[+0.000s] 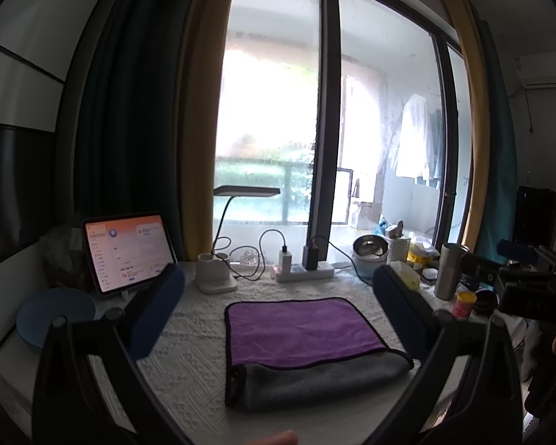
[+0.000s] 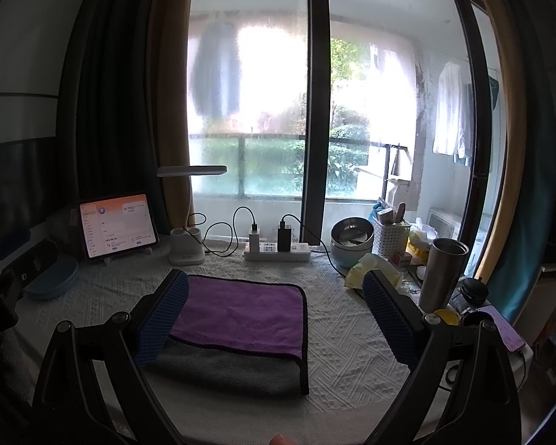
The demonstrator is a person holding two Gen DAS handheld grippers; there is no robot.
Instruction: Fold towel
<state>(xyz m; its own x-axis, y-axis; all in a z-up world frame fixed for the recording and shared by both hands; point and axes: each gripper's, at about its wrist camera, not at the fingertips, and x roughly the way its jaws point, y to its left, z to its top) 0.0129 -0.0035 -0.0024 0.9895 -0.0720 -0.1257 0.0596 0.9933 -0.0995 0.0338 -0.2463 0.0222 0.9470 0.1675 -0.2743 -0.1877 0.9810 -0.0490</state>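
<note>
A folded towel [image 1: 304, 330], purple on top with its grey side showing along the near fold, lies flat on the white textured table cover [image 1: 189, 356]. It also shows in the right wrist view [image 2: 241, 319]. My left gripper [image 1: 278, 278] is open and empty, held above the table with the towel between and below its blue-padded fingers [image 1: 159, 307]. My right gripper [image 2: 274, 282] is open and empty, its left finger [image 2: 163, 315] over the towel's left edge. The right gripper's body shows at the right of the left wrist view [image 1: 530, 282].
At the back stand a lit tablet [image 1: 128, 252], a desk lamp [image 1: 218, 270], a power strip with chargers [image 1: 304, 269], a metal bowl [image 2: 352, 239], a white basket [image 2: 391, 235] and a steel tumbler [image 2: 443, 272]. A blue plate [image 1: 53, 317] lies left. A phone [image 2: 504, 328] lies right.
</note>
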